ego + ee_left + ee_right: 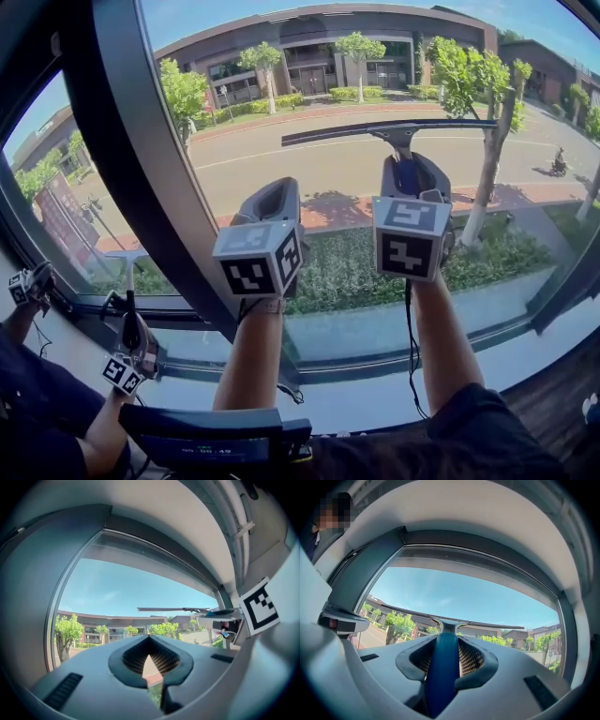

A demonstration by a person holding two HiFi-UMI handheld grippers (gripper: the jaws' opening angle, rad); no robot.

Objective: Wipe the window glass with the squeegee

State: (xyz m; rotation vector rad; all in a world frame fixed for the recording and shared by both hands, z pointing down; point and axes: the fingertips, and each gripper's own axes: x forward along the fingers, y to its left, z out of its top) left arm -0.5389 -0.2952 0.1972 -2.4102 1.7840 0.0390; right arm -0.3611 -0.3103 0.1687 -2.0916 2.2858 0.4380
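Window glass (328, 94) fills the view ahead of me, with street and trees beyond it. My right gripper (412, 187) is clamped on the squeegee (394, 129) by its blue handle. The handle runs straight on from the jaws up to the blade, which lies level, left to right, across the pane above both grippers. My left gripper (272, 206) hangs just beside, to the left, jaws drawn together on nothing. I judge the pull should run downward, square to the blade. Whether the rubber touches the glass I cannot tell.
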